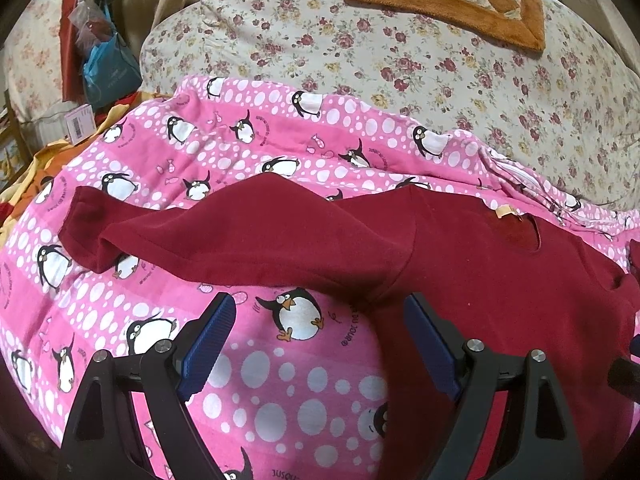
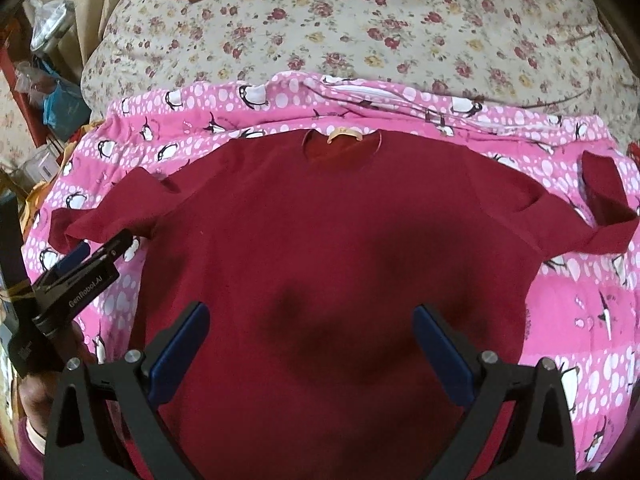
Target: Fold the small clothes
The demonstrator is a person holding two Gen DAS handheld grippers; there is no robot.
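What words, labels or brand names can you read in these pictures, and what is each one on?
"GenRobot.AI": on the left gripper, seen from the right wrist.
"JUSQU...": partial print on the pink penguin blanket; its other lettering is too distorted to read.
Neck tag of the red shirt: too small.
Barcode label on box: blurred.

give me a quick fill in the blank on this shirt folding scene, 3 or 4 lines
The dark red shirt lies spread on a pink sheet printed with ____.
Both the left gripper and the right gripper are ____.
The shirt's neck opening points ____ from the right gripper.
The sheet lies over a ____-patterned quilt.

Missing words: penguins; open; away; floral
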